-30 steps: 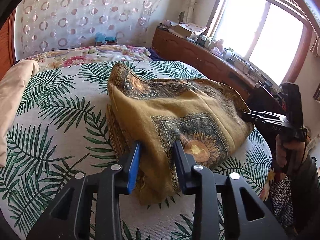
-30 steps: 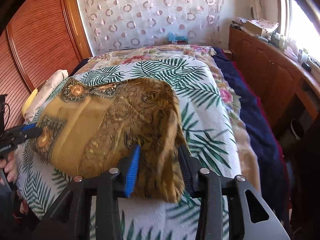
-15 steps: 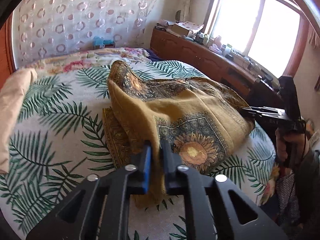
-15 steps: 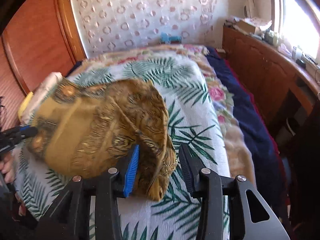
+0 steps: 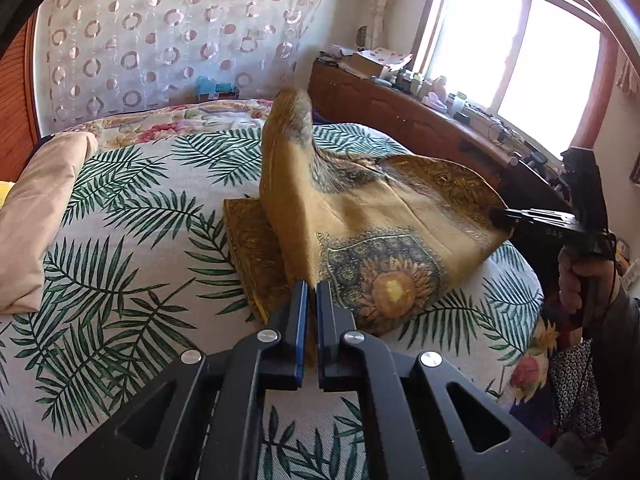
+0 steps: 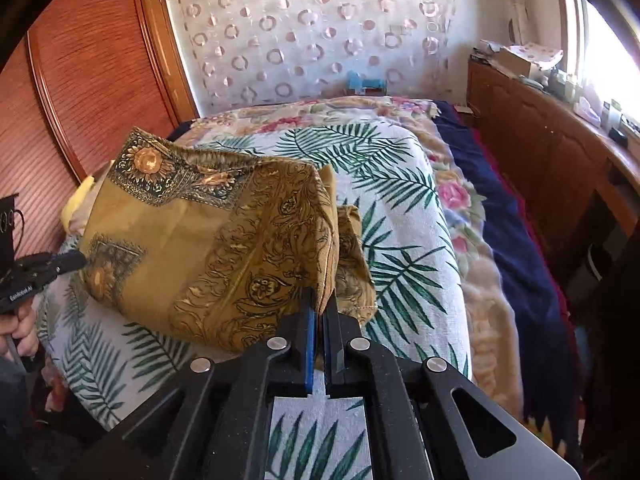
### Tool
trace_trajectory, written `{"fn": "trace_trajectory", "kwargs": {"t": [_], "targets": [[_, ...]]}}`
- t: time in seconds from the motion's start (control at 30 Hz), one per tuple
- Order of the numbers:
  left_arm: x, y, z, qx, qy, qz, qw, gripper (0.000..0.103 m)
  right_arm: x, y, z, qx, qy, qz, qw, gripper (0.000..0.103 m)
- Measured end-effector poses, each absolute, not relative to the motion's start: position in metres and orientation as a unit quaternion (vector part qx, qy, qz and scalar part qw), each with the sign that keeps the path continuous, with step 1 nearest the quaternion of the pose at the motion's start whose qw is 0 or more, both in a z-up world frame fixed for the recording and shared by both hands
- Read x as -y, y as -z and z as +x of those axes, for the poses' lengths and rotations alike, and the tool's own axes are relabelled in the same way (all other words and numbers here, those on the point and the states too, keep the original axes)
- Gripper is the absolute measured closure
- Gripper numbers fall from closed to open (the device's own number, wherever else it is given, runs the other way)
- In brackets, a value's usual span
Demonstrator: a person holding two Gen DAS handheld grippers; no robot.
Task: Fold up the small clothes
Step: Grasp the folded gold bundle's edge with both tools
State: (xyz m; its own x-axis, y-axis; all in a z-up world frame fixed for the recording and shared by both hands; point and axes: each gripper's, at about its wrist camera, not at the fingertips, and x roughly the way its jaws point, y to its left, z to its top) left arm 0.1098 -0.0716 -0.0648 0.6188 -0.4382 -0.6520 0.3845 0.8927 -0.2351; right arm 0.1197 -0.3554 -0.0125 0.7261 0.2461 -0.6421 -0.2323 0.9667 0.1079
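Left wrist view: the left gripper (image 5: 311,294) pinches the near edge of the mustard cloth (image 5: 372,216), lifting it off the palm-print bed (image 5: 120,240); the right gripper (image 5: 500,216) grips the far corner.

Right wrist view: its jaws, just closed, clamp the cloth's (image 6: 208,240) raised fold.

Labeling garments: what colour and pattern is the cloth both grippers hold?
Mustard-yellow cloth with dark paisley borders and sunflower medallions; clearest in the right wrist view.
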Motion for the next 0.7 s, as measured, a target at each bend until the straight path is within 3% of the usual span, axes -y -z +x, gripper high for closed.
{"fn": "trace_trajectory", "kwargs": {"t": [0.1,0.13,0.17,0.2,0.27,0.3,0.47,0.7], "targets": [[0.071,0.062,0.115,-0.368,0.225,-0.031,0.902,0.091,0.354,0.012,0.122,-0.339,-0.121,0.019,0.933,0.095],[0.071,0.062,0.115,-0.366,0.220,-0.025,0.904,0.080,0.352,0.011,0.123,-0.335,-0.114,0.019,0.935,0.092],[0.072,0.061,0.117,-0.364,0.213,-0.020,0.907,0.071,0.349,0.011,0.124,-0.331,-0.109,0.017,0.937,0.084],[0.071,0.061,0.120,-0.363,0.212,-0.019,0.907,0.066,0.346,0.011,0.125,-0.327,-0.108,0.016,0.939,0.067],[0.071,0.061,0.125,-0.364,0.212,-0.022,0.907,0.059,0.339,0.011,0.129,-0.326,-0.106,0.011,0.939,0.041],[0.071,0.062,0.130,-0.369,0.206,-0.022,0.906,0.058,0.336,0.012,0.132,-0.327,-0.103,0.006,0.940,0.034],[0.072,0.067,0.146,-0.377,0.203,-0.028,0.903,0.027,0.327,0.020,0.152,-0.351,-0.099,-0.004,0.931,0.033],[0.073,0.076,0.166,-0.395,0.189,-0.030,0.899,0.027,0.327,0.023,0.177,-0.371,-0.104,0.014,0.923,0.033]]}}
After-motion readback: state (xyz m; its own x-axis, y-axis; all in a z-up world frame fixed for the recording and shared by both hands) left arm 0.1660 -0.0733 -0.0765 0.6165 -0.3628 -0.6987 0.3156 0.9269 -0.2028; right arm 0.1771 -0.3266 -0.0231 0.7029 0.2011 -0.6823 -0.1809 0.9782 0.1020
